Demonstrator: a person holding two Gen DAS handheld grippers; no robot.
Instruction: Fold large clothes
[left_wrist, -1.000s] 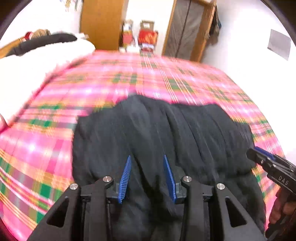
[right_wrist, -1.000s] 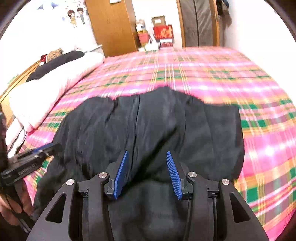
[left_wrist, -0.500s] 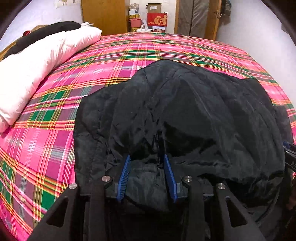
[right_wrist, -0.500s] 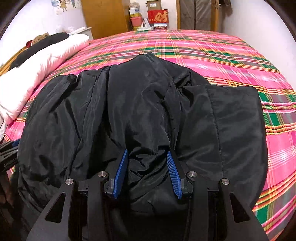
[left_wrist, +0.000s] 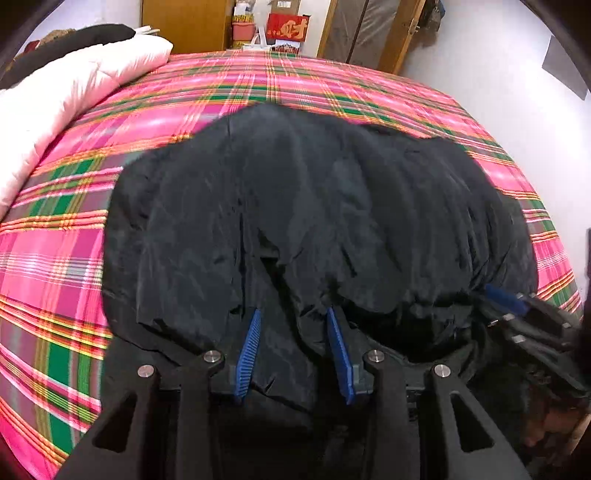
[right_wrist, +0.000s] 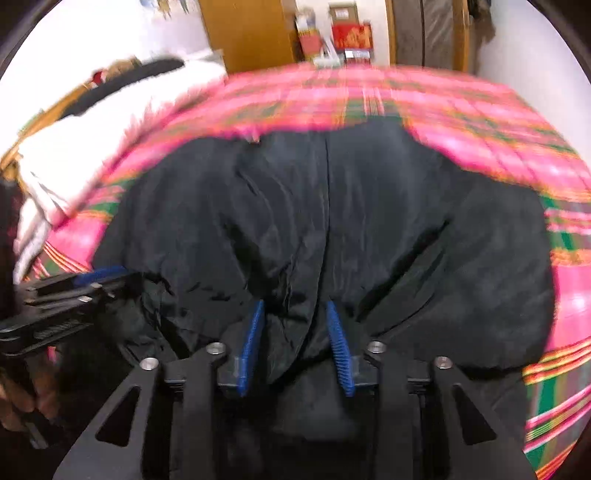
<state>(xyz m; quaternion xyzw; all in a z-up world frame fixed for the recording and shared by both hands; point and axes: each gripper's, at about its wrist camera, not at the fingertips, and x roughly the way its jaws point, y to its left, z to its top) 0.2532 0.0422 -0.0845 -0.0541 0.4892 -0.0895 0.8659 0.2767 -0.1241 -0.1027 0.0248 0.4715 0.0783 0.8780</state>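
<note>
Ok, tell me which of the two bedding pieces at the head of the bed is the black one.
The black pillow, lying farthest back on top; the white quilt sits in front of it, beside the pink plaid sheet.

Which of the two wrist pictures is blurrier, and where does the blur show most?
Right wrist view: clearly blurrier, the plaid bedspread and white pillow smeared. Left wrist view: mostly sharp, plaid lines crisp on the bedspread, black jacket folds readable.
</note>
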